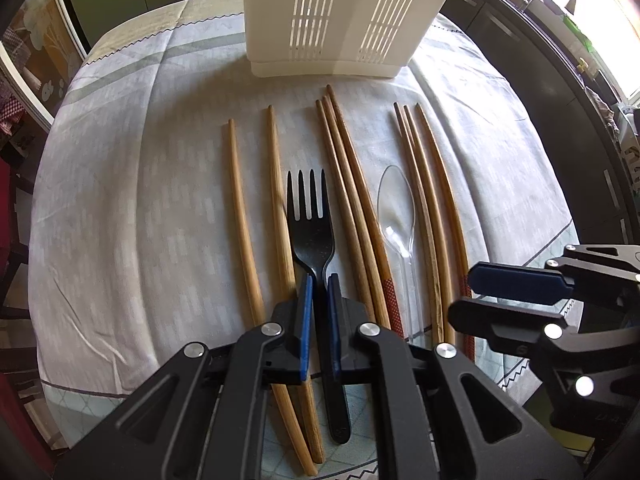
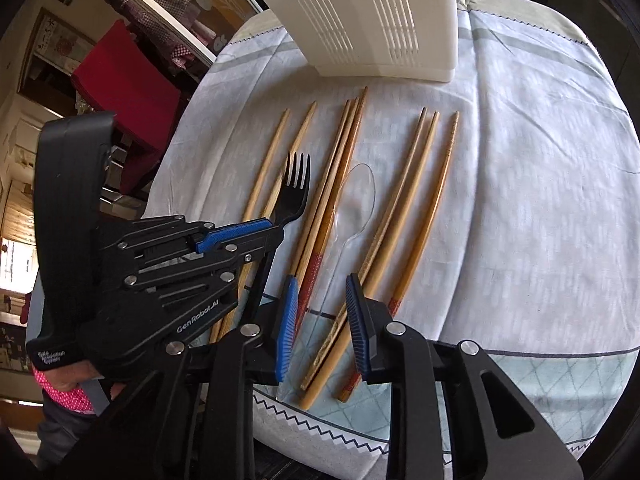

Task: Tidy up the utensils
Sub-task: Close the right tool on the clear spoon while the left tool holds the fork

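Lined up side by side on the tablecloth (image 1: 120, 200), all pointing at the white holder (image 1: 340, 20) at the far end, likely so each can be picked up by its near end and dropped in standing up. Left gripper (image 1: 318, 312) squeezed tight on the thin neck of the black fork (image 1: 310, 224), just below the prongs, pads pressing both sides; a good spot, since the fork lies flat and the neck is narrow enough to pinch. Fork between a pale chopstick (image 1: 276, 200) and a bunch of three darker chopsticks (image 1: 348, 200), so not much room there. Right gripper (image 2: 322, 320) partly open, holding nothing, no pad touching yet. Clear spoon (image 2: 352, 208) with its handle running down between those two blue pads, closer to the left one; a chopstick from the right-hand bunch (image 2: 416, 200) in that gap too, so a chance of pinching both. Holder well apart from both grippers, empty-looking from here, though inside cannot be seen.
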### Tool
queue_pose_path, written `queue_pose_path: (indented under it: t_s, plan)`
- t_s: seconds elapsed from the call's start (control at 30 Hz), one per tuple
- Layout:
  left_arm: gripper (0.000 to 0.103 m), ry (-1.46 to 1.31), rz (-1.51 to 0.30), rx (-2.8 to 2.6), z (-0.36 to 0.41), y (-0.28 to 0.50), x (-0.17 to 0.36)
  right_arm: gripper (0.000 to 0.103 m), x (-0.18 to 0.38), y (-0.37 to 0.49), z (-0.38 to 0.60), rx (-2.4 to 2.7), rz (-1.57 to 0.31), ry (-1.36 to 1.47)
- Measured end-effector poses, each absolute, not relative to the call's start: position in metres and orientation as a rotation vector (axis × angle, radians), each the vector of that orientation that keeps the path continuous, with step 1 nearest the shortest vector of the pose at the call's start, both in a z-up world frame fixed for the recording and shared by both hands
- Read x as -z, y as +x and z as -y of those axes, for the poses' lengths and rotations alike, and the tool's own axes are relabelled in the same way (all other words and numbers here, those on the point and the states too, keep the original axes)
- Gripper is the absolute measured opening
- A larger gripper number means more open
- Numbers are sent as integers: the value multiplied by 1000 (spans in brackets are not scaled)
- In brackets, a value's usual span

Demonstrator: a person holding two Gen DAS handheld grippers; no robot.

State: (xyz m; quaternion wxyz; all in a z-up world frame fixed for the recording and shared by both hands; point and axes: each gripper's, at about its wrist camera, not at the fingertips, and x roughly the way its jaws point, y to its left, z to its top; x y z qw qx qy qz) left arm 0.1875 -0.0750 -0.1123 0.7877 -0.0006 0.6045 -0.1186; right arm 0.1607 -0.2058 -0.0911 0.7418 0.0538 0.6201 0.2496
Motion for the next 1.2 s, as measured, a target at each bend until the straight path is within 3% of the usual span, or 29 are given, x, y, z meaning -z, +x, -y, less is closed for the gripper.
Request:
queue_pose_path:
  t_s: [0.33, 1.2]
  plan:
    - [10, 5, -1288, 283, 78, 183, 114, 14, 119, 187, 179, -446, -1458, 85]
    - [10, -28, -1270, 238, 51, 182, 112, 12, 115, 177, 167, -335, -1348, -197]
